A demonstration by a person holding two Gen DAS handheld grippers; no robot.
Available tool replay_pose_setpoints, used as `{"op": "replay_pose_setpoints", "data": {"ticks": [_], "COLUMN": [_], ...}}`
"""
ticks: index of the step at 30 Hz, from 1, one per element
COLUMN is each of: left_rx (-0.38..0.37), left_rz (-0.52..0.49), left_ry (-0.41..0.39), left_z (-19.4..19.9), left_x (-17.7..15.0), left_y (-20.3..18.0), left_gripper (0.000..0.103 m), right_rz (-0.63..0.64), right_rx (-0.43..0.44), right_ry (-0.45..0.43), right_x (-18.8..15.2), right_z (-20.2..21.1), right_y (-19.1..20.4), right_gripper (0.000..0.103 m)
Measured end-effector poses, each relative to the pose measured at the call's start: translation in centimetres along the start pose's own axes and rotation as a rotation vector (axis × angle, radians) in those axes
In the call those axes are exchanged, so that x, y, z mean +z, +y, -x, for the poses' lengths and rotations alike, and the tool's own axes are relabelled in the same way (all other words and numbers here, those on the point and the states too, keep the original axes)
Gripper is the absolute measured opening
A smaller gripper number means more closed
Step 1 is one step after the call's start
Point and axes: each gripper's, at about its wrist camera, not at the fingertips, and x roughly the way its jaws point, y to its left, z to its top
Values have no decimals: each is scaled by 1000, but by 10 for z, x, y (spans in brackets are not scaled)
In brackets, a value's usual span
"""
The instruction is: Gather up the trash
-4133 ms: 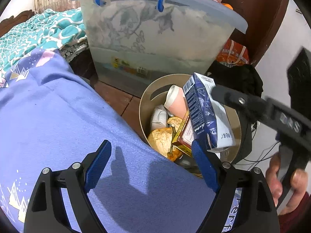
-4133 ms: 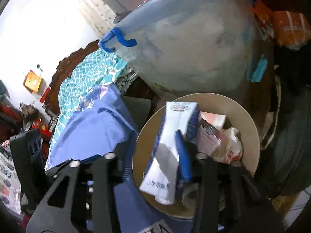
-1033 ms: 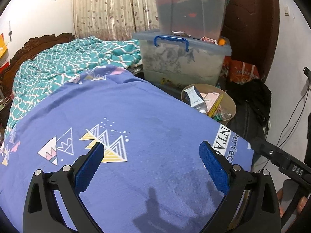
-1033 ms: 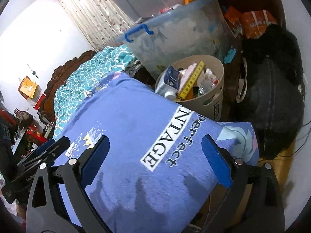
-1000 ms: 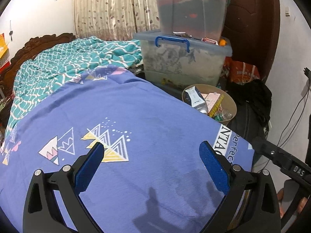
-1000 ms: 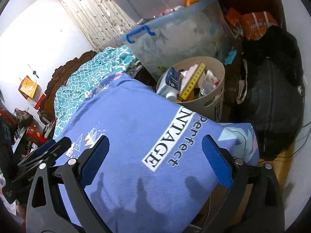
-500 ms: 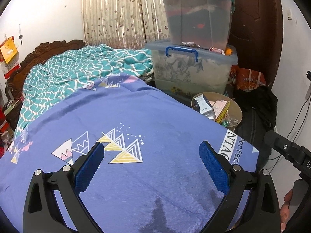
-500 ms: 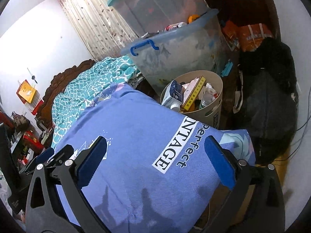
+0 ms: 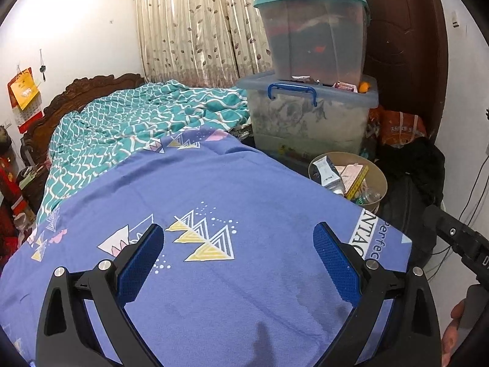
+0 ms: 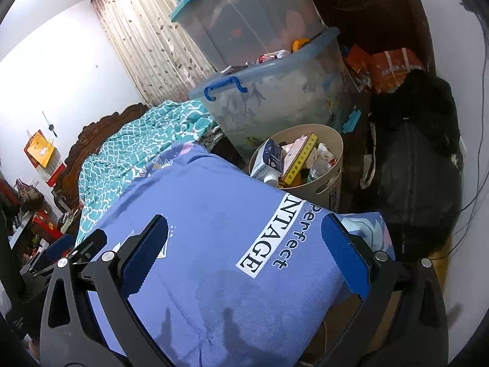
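Note:
A round beige trash bin [image 9: 380, 182] stands on the floor past the bed's corner. It holds a blue and white carton [image 9: 326, 172], a pink box, a yellow-edged box and a plastic bottle. It also shows in the right wrist view [image 10: 334, 140] with the carton [image 10: 267, 156] leaning at its left rim. My left gripper [image 9: 238, 257] is open and empty above the blue bedsheet [image 9: 214, 183]. My right gripper [image 10: 244, 250] is open and empty above the sheet's printed corner, well back from the bin.
Stacked clear storage boxes [image 9: 308, 116] stand behind the bin, against a dark wooden door [image 9: 406, 46]. A black bag [image 10: 418, 165] and orange bags [image 10: 394, 67] lie right of the bin. A teal patterned quilt [image 9: 128, 122] covers the far bed. Cables hang on the right wall.
Four seconds ago my right gripper held the carton over the bin; the carton now lies in the bin. Both grippers have pulled back and up, away from the bin, over the bed.

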Motion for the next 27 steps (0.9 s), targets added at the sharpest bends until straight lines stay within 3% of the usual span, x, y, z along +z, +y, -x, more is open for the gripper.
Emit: {"op": "replay_pose_setpoints", "data": {"ticks": [16, 27], "left_rx": [-14, -17], "left_rz": [-18, -15], "left_ry": [-1, -57], "left_z": [1, 16], "left_x": [-2, 3], "left_y": [0, 0], "left_gripper": [94, 94], "right_rz": [-3, -7], "right_rx": [-1, -2], "right_ry": [17, 23], "right_x": [-4, -4], "right_z": [-3, -4], "right_y": [0, -1], "right_gripper": [99, 99]}}
